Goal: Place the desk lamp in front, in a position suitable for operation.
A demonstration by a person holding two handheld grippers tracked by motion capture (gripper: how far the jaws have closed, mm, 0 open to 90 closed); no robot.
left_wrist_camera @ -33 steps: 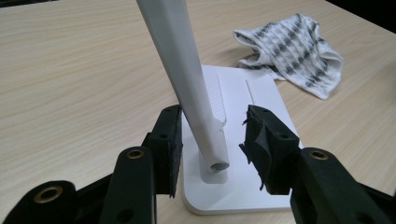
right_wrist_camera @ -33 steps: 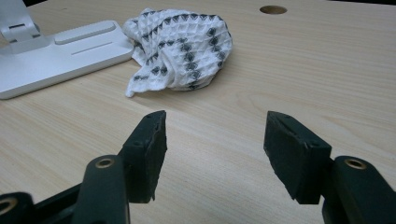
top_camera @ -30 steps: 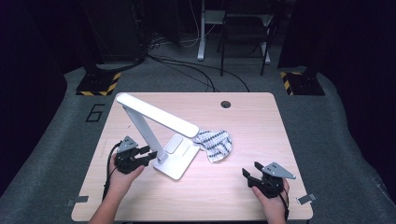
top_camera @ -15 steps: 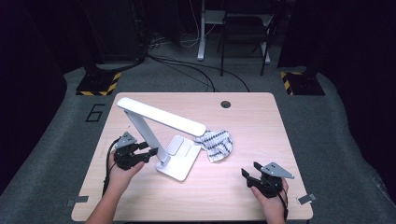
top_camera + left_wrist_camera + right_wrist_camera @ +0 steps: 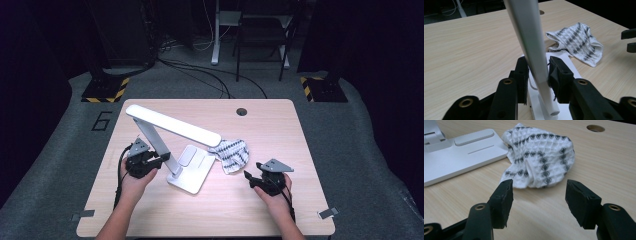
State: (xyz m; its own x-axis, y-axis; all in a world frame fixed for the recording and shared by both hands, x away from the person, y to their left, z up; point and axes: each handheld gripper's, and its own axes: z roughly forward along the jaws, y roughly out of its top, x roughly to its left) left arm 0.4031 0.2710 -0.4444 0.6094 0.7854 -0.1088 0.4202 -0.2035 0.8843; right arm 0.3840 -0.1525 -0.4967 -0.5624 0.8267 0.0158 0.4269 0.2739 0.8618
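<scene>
A white desk lamp (image 5: 172, 125) stands on the wooden table (image 5: 300, 150), its flat base (image 5: 192, 167) near the middle. My left gripper (image 5: 159, 161) has just been closing, and its pads now press on the lamp's slanted arm (image 5: 531, 37) low down, just above the base. A crumpled white cloth with a dark pattern (image 5: 231, 154) lies against the base's right side. My right gripper (image 5: 250, 179) stands open a short way in front of the cloth (image 5: 541, 155), nothing between its jaws. The lamp base (image 5: 456, 152) lies to the cloth's left in the right gripper view.
A round cable hole (image 5: 242, 111) sits near the table's far edge. Beyond the table are dark floor mats, cables and metal furniture legs (image 5: 217, 35). Bare wood lies to the right of the cloth and along the near edge.
The left gripper's jaws closed onto the lamp's arm. The right gripper moved left and a little farther from the near edge, toward the cloth, still open.
</scene>
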